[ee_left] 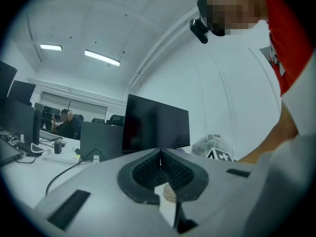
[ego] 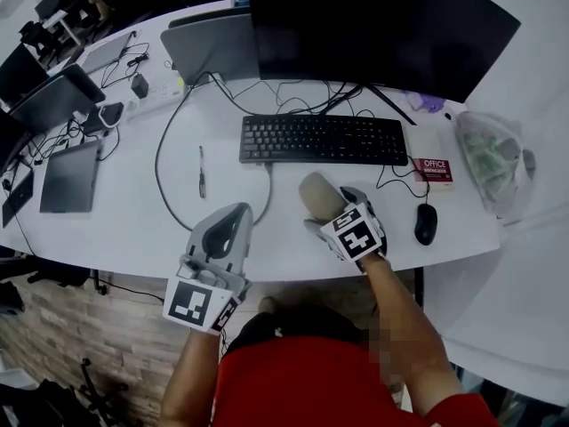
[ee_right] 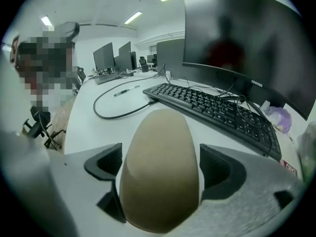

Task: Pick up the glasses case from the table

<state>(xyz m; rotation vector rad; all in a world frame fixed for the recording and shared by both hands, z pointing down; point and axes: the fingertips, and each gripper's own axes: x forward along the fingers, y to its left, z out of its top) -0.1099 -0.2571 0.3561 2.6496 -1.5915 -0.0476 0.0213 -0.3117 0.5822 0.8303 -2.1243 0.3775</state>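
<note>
Glasses case (ego: pixel 318 194) inside spread right tool (ee_right: pixel 161 164), seemingly loose; left tool (ee_left: pixel 160 158) closed; box (ego: pixel 434 169) "OFFICE".

my shirt (ego: pixel 311 382): red, short-sleeved; my left gripper (ego: pixel 238 213): grey, black-and-white marker cube (ego: pixel 197 302); my right gripper (ego: pixel 336 201): alike; pads (ee_left: pixel 145 171): black, ribbed

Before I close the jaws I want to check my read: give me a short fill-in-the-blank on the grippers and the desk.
The right gripper holds its open jaws either side of the beige ____. The left gripper has its jaws (open or shut) ____. In the head view, the black ____ lies between the right gripper and the monitor.
Missing: glasses case; shut; keyboard.
</note>
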